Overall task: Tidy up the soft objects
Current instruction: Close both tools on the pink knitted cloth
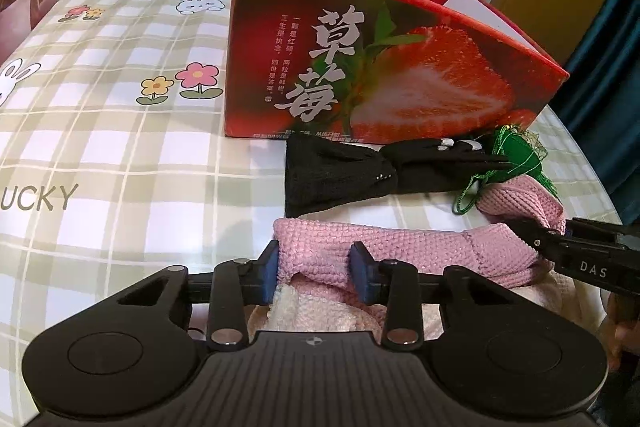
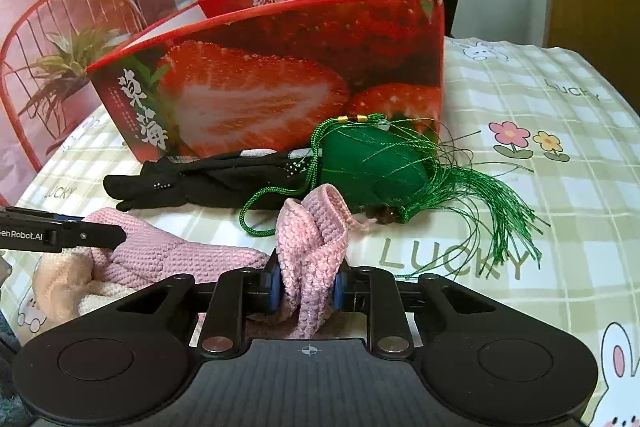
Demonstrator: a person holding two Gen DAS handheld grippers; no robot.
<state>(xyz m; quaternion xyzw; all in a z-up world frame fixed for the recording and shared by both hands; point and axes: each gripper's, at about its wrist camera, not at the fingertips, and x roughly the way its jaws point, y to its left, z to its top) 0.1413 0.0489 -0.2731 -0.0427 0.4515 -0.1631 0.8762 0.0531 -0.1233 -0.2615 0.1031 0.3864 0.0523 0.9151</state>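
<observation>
1. Left wrist view: left gripper (image 1: 314,269) clamped on one end of the pink knitted band (image 1: 400,247), blue pads (image 1: 269,267) pressing both sides of the fold.
2. Right wrist view: right gripper (image 2: 306,285) pinching the other, bunched end of the same band (image 2: 316,247), pads pressed into the yarn.
3. Band stretched between both grippers, well in front of the red strawberry box (image 1: 380,67), over a cream fluffy cloth (image 2: 68,279).
4. Black glove (image 1: 340,171) flat on the checked tablecloth (image 1: 120,147), just in front of the box.
5. Green tasselled pouch (image 2: 376,163) against the box's front corner, overlapping the glove's end, tassel threads fanned away from the box.
</observation>
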